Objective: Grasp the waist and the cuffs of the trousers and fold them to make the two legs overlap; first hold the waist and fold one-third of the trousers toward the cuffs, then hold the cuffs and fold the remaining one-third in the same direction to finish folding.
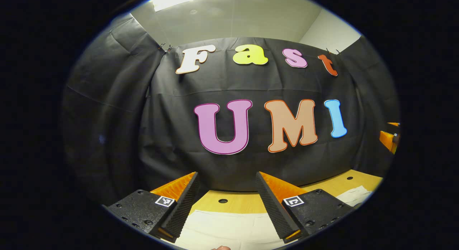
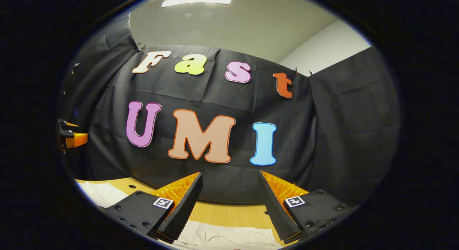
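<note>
Left gripper (image 1: 226, 192) gaped wide, held nothing; pale trousers (image 1: 229, 228) lay below its fingers on wooden table (image 1: 236, 202). Right gripper (image 2: 229, 192) likewise wide, empty-handed above trousers.

A wooden table (image 1: 247, 201) with round holes fronts a black cloth wall (image 1: 172, 113).

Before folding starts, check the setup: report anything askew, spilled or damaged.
Nothing stands out. The pale trousers lie on the wooden table, lightly creased in the right gripper view. The left hand-held gripper and the right hand-held gripper are open above them, holding nothing.
</note>
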{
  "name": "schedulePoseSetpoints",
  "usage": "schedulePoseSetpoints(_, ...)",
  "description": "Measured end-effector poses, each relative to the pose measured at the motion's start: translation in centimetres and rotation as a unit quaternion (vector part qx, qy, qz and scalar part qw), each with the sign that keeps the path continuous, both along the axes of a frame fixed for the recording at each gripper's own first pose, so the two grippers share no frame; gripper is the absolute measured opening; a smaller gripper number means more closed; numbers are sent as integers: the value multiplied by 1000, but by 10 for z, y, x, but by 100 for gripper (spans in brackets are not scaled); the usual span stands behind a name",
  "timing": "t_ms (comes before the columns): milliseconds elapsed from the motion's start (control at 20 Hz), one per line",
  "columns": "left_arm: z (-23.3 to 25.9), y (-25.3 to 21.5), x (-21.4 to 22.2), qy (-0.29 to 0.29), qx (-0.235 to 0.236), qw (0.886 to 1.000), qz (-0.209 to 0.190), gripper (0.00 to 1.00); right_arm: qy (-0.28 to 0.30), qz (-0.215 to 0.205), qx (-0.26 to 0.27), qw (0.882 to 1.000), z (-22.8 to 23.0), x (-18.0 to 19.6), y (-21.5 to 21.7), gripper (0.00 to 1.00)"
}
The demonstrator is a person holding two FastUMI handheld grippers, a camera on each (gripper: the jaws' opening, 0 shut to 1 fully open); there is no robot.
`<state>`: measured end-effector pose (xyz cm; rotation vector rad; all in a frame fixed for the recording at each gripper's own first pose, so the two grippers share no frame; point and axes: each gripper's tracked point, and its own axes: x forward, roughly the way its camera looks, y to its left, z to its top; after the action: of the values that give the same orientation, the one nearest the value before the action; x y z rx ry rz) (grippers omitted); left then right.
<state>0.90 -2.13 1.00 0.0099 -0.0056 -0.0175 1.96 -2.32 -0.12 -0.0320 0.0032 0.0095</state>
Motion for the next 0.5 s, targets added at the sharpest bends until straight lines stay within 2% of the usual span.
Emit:
schedulePoseSetpoints(150, -3, -4, 4, 0, 2, 1000, -3, 94, 10, 4, -25, 1000, -12, -2, -8, 98)
schedulePoseSetpoints(500, -6, -6, 5, 3, 9, 1000, 1, 94, 37, -8, -94, 995, -39, -16, -58, 97)
